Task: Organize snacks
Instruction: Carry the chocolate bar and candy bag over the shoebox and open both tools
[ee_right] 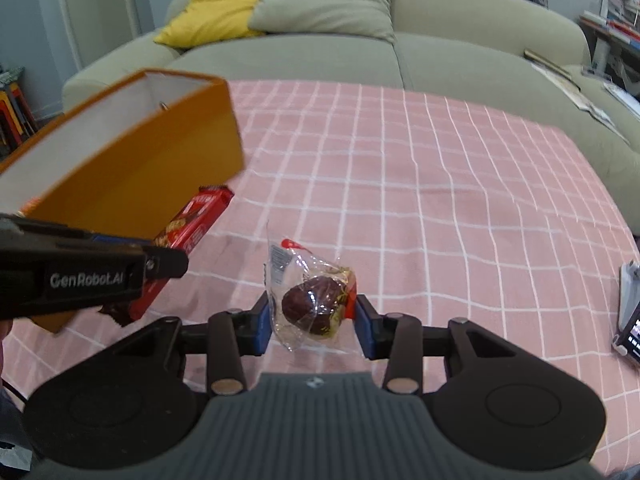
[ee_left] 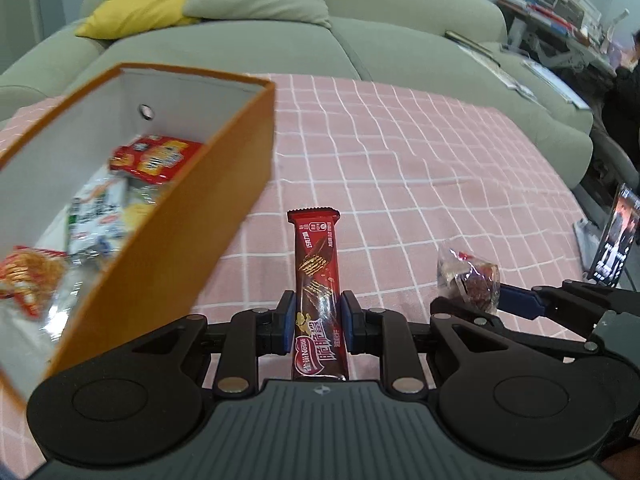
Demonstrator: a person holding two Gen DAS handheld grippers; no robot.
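My left gripper [ee_left: 318,322] is shut on a red Nestle wafer bar [ee_left: 316,280], which points forward, held to the right of an orange box [ee_left: 208,216]. The box holds several snack packets [ee_left: 156,158]. My right gripper [ee_right: 314,324] is shut on a clear packet with a dark brown snack [ee_right: 312,302] inside. In the right wrist view the left gripper [ee_right: 80,276] with the red bar [ee_right: 192,220] is at the left, in front of the orange box [ee_right: 132,176]. In the left wrist view the right gripper's packet [ee_left: 468,280] is at the right.
A pink checked cloth [ee_right: 420,184] covers the table. A grey-green sofa [ee_right: 360,52] with a yellow cushion [ee_right: 216,8] stands behind it. A phone [ee_right: 630,328] stands at the table's right edge. Books lie on the sofa's right end [ee_left: 508,68].
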